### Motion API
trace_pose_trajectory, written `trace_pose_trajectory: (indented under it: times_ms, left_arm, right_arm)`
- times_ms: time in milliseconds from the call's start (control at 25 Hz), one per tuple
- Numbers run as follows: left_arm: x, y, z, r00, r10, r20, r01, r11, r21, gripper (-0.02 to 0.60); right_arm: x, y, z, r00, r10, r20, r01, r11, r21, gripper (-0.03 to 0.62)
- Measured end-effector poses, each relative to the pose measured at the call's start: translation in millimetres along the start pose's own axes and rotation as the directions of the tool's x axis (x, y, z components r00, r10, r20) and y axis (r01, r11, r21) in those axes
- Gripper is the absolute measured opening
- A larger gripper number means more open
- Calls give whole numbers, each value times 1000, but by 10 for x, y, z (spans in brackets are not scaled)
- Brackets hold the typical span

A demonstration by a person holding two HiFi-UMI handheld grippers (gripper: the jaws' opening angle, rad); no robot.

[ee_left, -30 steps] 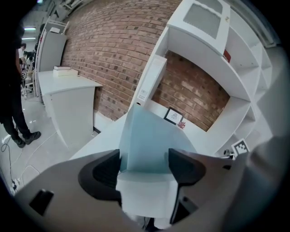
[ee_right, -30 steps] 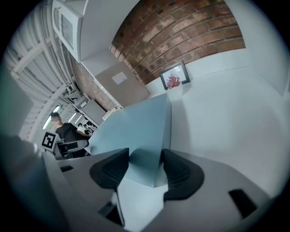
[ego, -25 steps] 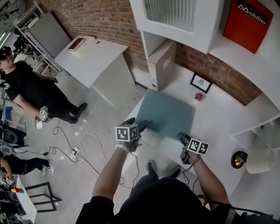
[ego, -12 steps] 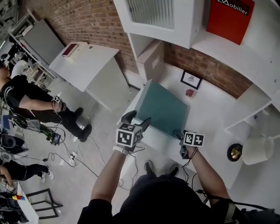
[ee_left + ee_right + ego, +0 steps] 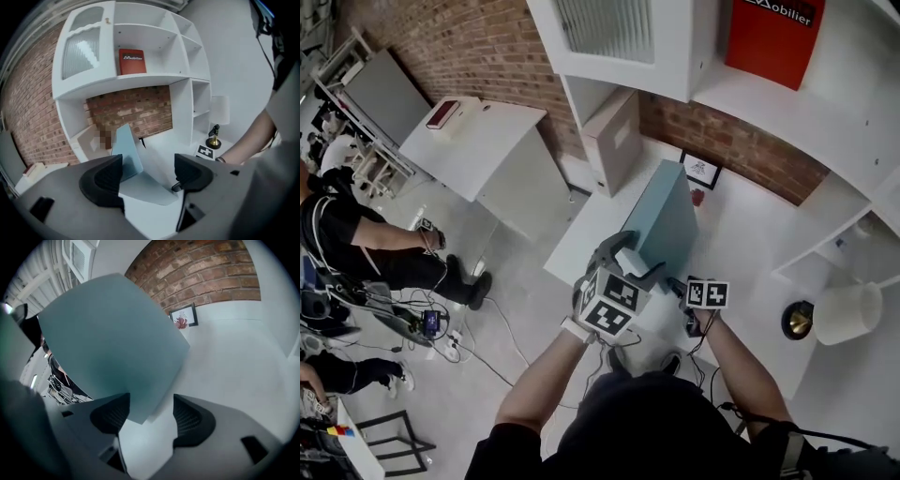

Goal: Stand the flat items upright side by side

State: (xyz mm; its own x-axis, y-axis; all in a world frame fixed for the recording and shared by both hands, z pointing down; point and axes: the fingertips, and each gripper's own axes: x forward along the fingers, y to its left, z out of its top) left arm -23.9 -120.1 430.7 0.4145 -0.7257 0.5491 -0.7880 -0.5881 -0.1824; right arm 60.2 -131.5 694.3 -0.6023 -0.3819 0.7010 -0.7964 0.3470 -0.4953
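The board (image 5: 666,220) now stands tipped near upright. Left tool (image 5: 147,176) gapes empty; right tool (image 5: 150,416), just closing, straddles its bottom corner unclamped. Pin corner, steady top.

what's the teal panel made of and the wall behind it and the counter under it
Teal panel: thin rigid board or plastic sheet, matte, even colour without glare; which is unclear. Wall: bare red brick with visible mortar lines. Counter: smooth white paint or laminate, probably over board.
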Motion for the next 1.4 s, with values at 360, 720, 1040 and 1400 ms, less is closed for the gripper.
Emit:
trace_pose_trajectory:
  times_ms: [360,720,1040,1400]
  left_arm:
    - [65,-560,157,998,39,45,-50,966,255,330]
    - [-118,-509,237,971,116,208,-143,983,118,330]
    - [-36,-246,-540,976,127,178,-79,964,-252,333]
    - [678,-480,-1056,996,71,51,-57,969,-239,348]
  right_arm:
    - [38,-58,-76,999,-12,-45,12,1000,-13,287]
    - [-89,-157,-11,1000,-4,-15,5,1000,4,287]
    - [-298,-89,134,998,49,30,-49,999,4,285]
    - [-669,-6,317,988,116,98,-113,993,-34,282]
